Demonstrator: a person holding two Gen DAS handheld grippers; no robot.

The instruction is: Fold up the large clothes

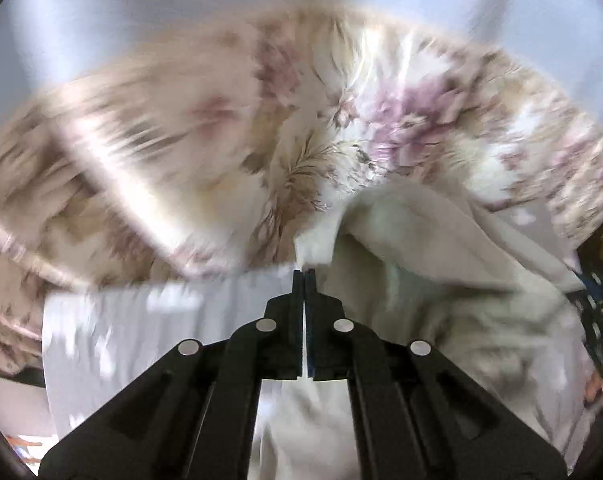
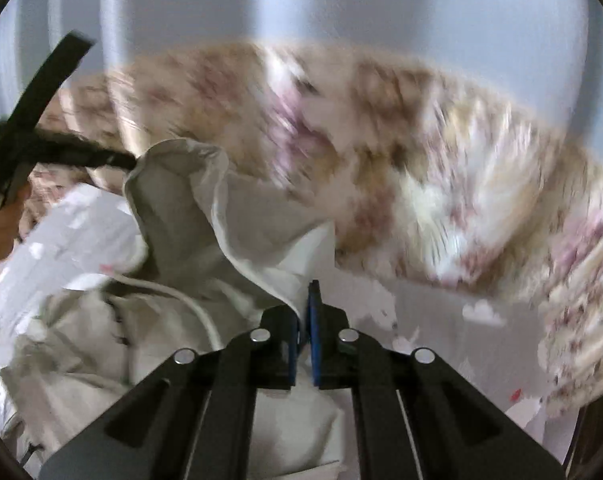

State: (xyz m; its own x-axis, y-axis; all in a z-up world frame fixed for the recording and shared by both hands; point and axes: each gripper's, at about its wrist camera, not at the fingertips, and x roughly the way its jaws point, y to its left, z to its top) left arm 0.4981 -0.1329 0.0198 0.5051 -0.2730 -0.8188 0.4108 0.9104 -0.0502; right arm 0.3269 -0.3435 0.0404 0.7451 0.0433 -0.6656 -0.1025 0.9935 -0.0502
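Left hand-held gripper (image 1: pixel 304 271): jaws together, clamped on an edge of the cream garment (image 1: pixel 421 264), a thin strip of cloth showing between the black fingers (image 1: pixel 297 292). From that pinched edge, cloth rising in a fold to the right and falling away in loose creases below and to the right.

Right hand-held gripper (image 2: pixel 306 286): jaws together too, pinching another edge of the same cream garment (image 2: pixel 205 216), the hem running down into the blue pads (image 2: pixel 314 308). Fabric bunched to the left of the fingers, with a white drawstring (image 2: pixel 189 300) curving across it and one peak of cloth lifted high at upper left.

At that peak, seen from the right wrist, the left hand-held gripper (image 2: pixel 129 162) touching the raised fold, held by a hand (image 2: pixel 5 216) at the picture's left edge.

Garment lying on a pale sheet with small white cloud shapes (image 2: pixel 481 312), crumpled and not flat. Behind it, a floral bedcover in beige, white and purple (image 1: pixel 381 136), strongly blurred. Beyond that, a pale grey-blue curtain (image 2: pixel 341 4).
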